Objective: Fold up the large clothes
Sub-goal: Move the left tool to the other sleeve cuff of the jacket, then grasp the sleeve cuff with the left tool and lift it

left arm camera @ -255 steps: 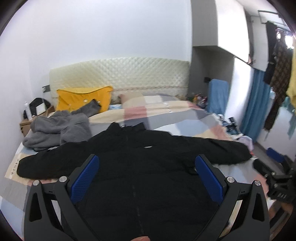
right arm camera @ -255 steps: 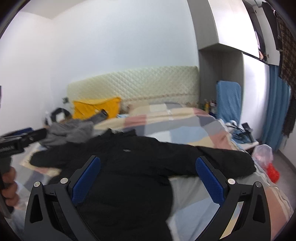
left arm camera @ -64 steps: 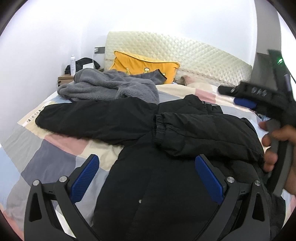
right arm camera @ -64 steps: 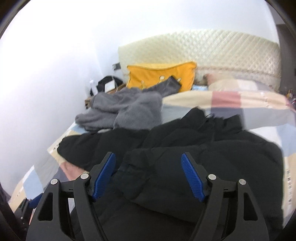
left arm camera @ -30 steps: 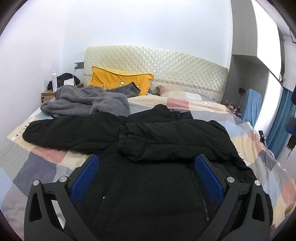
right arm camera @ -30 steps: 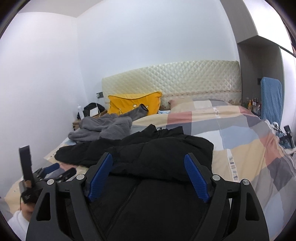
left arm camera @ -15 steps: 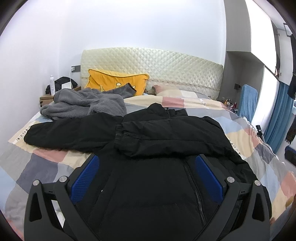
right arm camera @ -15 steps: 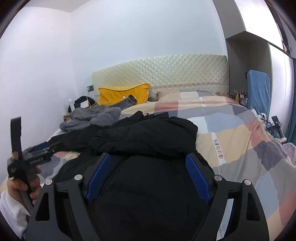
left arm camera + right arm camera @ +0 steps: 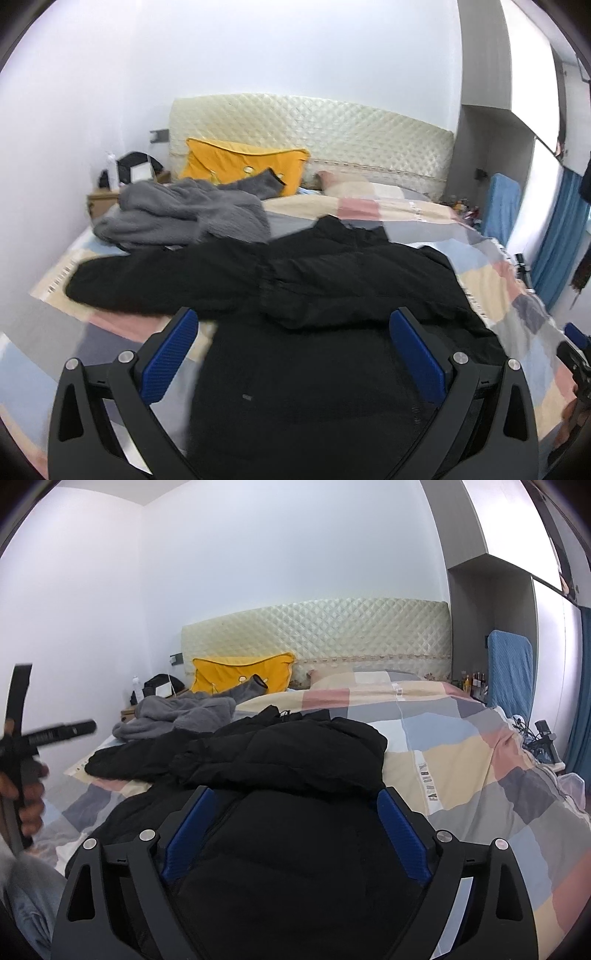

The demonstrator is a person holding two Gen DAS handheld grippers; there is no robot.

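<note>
**Black jacket on the bed, one sleeve folded in, both grippers free**

The black jacket lies flat on the checked bedspread of the bed, its collar toward the quilted headboard. One sleeve is folded across the chest; the other sleeve lies stretched out to the side, toward the grey fleece garment. A yellow pillow leans against the headboard.

The left gripper hangs above the lower part of the jacket with its jaws wide apart, and nothing is between the blue pads. The right gripper is low over the jacket body; its jaws have just been opening and stand released, with the cloth below them but not pinched. In the right wrist view, a hand holds the handle of the left gripper at the left edge.
</note>
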